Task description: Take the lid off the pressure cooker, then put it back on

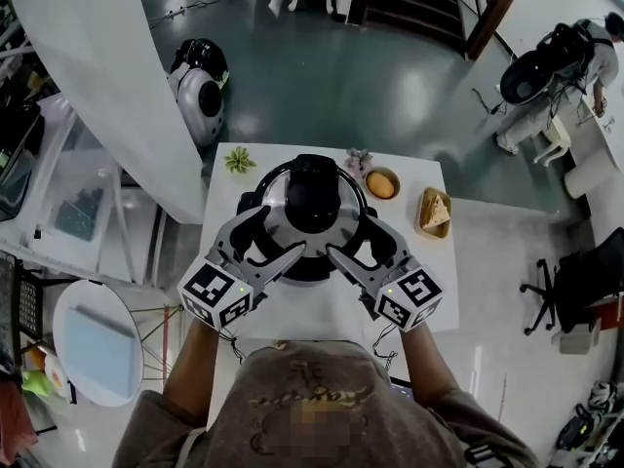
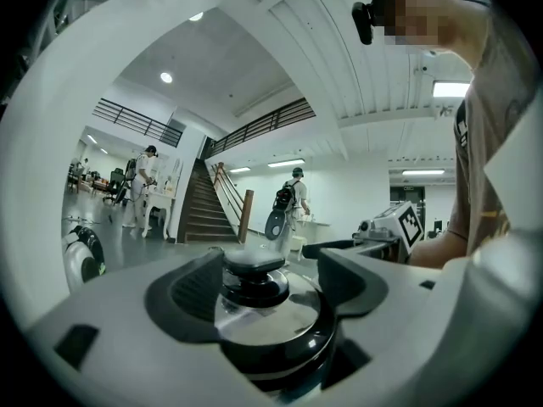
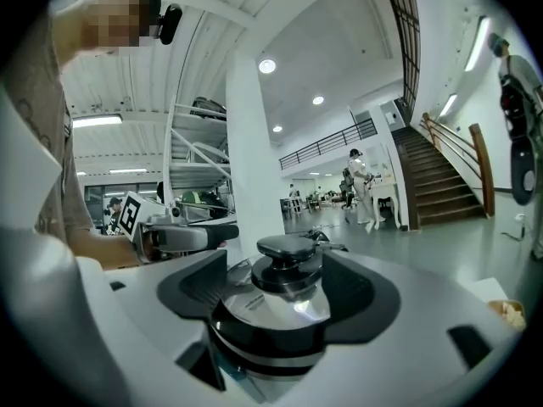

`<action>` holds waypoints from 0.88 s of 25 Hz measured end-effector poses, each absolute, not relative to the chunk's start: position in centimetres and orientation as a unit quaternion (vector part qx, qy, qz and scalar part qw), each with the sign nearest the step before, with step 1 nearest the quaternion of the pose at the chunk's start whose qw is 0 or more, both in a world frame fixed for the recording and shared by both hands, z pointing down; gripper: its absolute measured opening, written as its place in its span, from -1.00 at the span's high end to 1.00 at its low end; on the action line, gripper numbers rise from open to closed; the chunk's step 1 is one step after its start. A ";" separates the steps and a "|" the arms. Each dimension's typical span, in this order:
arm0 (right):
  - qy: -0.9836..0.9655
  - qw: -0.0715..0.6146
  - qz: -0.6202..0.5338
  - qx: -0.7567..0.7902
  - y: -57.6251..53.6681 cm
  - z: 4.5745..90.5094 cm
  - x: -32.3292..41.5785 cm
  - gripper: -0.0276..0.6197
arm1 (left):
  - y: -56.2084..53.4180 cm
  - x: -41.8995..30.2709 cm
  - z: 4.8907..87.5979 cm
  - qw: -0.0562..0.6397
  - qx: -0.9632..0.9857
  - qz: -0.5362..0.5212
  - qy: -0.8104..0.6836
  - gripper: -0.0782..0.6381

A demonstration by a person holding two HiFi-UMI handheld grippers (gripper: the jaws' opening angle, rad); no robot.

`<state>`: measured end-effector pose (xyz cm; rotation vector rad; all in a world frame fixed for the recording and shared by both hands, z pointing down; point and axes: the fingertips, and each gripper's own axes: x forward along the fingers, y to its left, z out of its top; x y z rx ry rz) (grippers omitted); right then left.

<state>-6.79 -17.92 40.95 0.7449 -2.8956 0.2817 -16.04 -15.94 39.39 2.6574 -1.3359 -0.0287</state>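
The pressure cooker (image 1: 276, 195) stands on a white table (image 1: 322, 310) with its shiny steel lid (image 1: 343, 214) on and a black knob (image 1: 314, 178) at the centre. My left gripper (image 1: 276, 234) is open at the cooker's front left. My right gripper (image 1: 353, 237) is open at its front right. In the left gripper view the lid (image 2: 276, 316) and knob (image 2: 253, 274) show between the spread fingers (image 2: 191, 295) of the left gripper (image 2: 267, 285), apart from the pads. The right gripper view shows the same lid (image 3: 271, 308) in the gap of the right gripper (image 3: 284, 299). Neither holds anything.
Behind the cooker sit a small green plant (image 1: 239, 160), a bowl with something orange (image 1: 381, 183) and a yellow dish of food (image 1: 435, 213). A white pillar (image 1: 117, 86) rises at the left. A round side table (image 1: 97, 344) stands lower left. People walk in the hall beyond.
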 end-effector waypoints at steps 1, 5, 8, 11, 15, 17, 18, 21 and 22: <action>-0.964 0.075 0.092 0.240 -18.1 41.1 -6.9 -0.14 | -16.2 -16.0 39.5 0.082 0.893 -0.004 -0.442 -0.18; -0.968 0.092 0.088 0.216 -19.1 41.6 -7.4 -0.16 | -17.4 -15.9 40.1 0.075 0.905 0.022 -0.419 -0.17; -0.972 0.101 0.082 0.197 -20.0 41.6 -7.9 -0.18 | -18.4 -15.5 40.5 0.067 0.914 0.047 -0.397 -0.17; -0.975 0.117 0.071 0.173 -20.7 41.8 -8.6 -0.18 | -19.2 -15.3 40.8 0.062 0.921 0.065 -0.379 -0.17; -0.978 0.136 0.058 0.144 -21.4 42.1 -9.8 -0.21 | -20.2 -15.3 41.2 0.058 0.929 0.086 -0.357 -0.14; -0.980 0.144 0.052 0.130 -21.7 42.1 -10.3 -0.24 | -20.6 -15.1 41.4 0.056 0.931 0.096 -0.347 -0.14; -0.980 0.149 0.048 0.122 -21.9 42.2 -10.6 -0.24 | -20.9 -15.0 41.6 0.055 0.933 0.102 -0.342 -0.14; -0.980 0.167 0.039 0.099 -22.1 42.6 -11.2 -0.25 | -21.6 -14.8 42.0 0.054 0.936 0.114 -0.328 -0.12; -0.980 0.174 0.035 0.091 -22.1 42.8 -11.4 -0.25 | -21.8 -14.6 42.1 0.055 0.938 0.117 -0.323 -0.10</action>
